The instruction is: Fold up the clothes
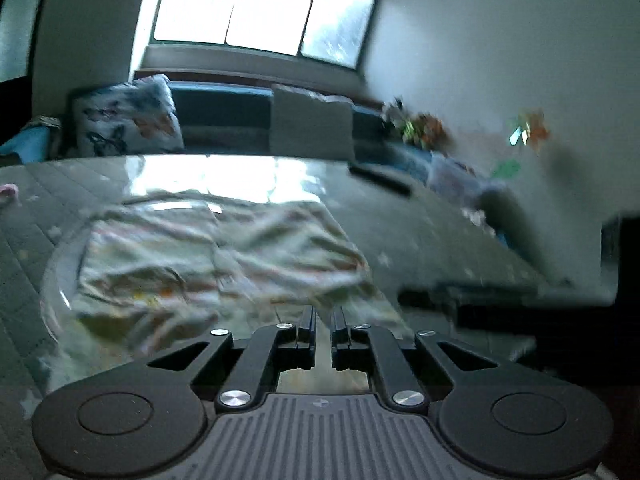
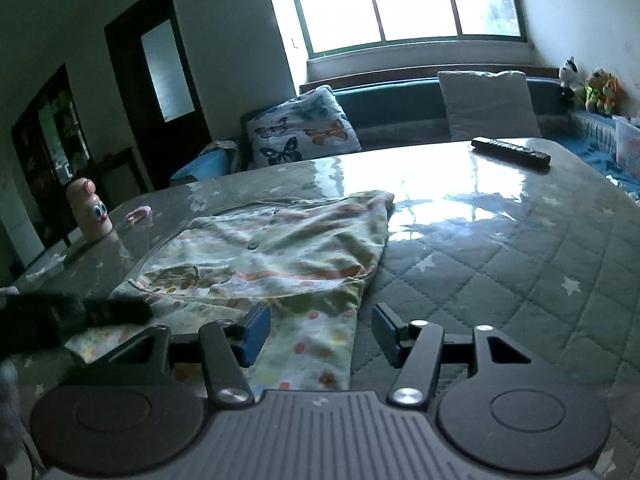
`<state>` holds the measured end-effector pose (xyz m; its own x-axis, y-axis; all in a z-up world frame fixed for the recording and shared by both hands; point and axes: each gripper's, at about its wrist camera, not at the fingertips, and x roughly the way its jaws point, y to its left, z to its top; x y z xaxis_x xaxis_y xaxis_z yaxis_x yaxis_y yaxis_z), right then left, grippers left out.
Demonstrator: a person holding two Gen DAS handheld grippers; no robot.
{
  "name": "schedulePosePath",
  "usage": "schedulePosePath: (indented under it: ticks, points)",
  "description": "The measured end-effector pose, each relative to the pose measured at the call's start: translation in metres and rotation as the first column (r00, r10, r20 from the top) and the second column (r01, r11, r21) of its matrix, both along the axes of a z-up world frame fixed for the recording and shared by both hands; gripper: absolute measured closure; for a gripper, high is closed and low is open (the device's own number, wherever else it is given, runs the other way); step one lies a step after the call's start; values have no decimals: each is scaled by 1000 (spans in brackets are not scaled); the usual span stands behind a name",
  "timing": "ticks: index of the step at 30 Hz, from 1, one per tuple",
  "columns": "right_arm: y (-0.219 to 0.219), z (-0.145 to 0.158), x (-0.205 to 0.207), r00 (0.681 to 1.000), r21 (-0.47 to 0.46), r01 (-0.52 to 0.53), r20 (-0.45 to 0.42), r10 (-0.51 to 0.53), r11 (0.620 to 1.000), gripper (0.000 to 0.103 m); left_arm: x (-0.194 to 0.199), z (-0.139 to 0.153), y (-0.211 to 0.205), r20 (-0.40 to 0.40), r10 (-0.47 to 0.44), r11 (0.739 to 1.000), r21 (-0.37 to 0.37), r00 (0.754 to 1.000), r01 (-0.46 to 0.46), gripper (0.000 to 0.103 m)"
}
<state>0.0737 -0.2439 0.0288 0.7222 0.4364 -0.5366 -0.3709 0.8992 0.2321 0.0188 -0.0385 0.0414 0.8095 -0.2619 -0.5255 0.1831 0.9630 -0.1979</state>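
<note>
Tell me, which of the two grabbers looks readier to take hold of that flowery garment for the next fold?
Probably the right gripper: its jaws are wide open, straddling the garment's near strip. The left gripper's jaws are nearly closed at the cloth's edge; whether they pinch it is unclear.

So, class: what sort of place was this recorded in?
Most likely a home living room: a sofa with a butterfly cushion under the window, and a remote control on the quilted table.
</note>
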Motion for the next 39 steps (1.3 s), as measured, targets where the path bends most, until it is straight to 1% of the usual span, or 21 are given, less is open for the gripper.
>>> schedulePosePath:
  ticks: [1, 2, 4, 6, 7, 9, 13, 15, 17, 19, 20, 21, 22, 26, 30, 33, 39]
  points:
    - [1, 0, 1, 1000, 4, -2, -5, 2, 1000, 48, -3, -1, 2, 2, -2, 1000, 12, 1000, 2, 84]
    - [2, -1, 2, 1000, 8, -8, -11, 8, 1000, 48, -5, -2, 3, 5, -4, 1000, 24, 1000, 4, 81]
    - [8, -2, 3, 999, 17, -32, -28, 33, 999, 51, -11, -4, 7, 9, -9, 999, 48, 1000, 8, 73]
    - [16, -5, 4, 997, 22, -58, -42, 59, 998, 53, -16, -7, 10, 13, -13, 997, 72, 1000, 12, 72]
    - [22, -6, 5, 996, 23, -76, -52, 77, 997, 55, -17, -5, 15, 16, -3, 997, 80, 1000, 1, 69]
    - [35, -10, 6, 991, 25, -109, -71, 111, 994, 57, -18, -4, 33, 21, 52, 994, 94, 998, -53, 66]
    - [57, -21, 12, 981, 23, -155, -110, 157, 988, 62, -16, -8, 69, 11, 167, 980, 108, 986, -167, 65]
    - [65, -24, 14, 980, 12, -161, -120, 161, 987, 62, -17, -10, 84, 4, 212, 972, 108, 977, -211, 65]
    - [71, -28, 15, 979, -1, -159, -131, 158, 987, 65, -19, -13, 95, -1, 244, 964, 113, 970, -242, 65]
    - [74, -31, 16, 978, -10, -158, -136, 155, 987, 76, -19, -16, 104, -9, 270, 956, 118, 963, -267, 64]
    - [76, -31, 15, 978, -15, -160, -136, 157, 987, 78, -19, -18, 106, -13, 276, 955, 119, 961, -273, 63]
    - [78, -31, 14, 978, -20, -162, -135, 158, 987, 87, -19, -21, 108, -18, 280, 954, 120, 960, -276, 63]
    - [79, -30, 13, 978, -24, -164, -135, 160, 986, 92, -19, -23, 110, -22, 284, 952, 121, 959, -280, 63]
    - [81, -21, 12, 983, -50, -153, -111, 147, 987, 99, -17, -31, 116, -37, 299, 948, 129, 954, -292, 63]
    - [79, 2, 8, 988, -54, -148, -51, 145, 988, 100, -17, -34, 117, -38, 298, 948, 131, 954, -291, 60]
    - [75, 19, 6, 993, -77, -118, 10, 119, 990, 100, -16, -37, 118, -42, 295, 948, 136, 955, -287, 59]
    - [73, -6, 22, 995, -101, -78, -72, 70, 992, 100, -15, -44, 119, -60, 308, 939, 178, 950, -293, 59]
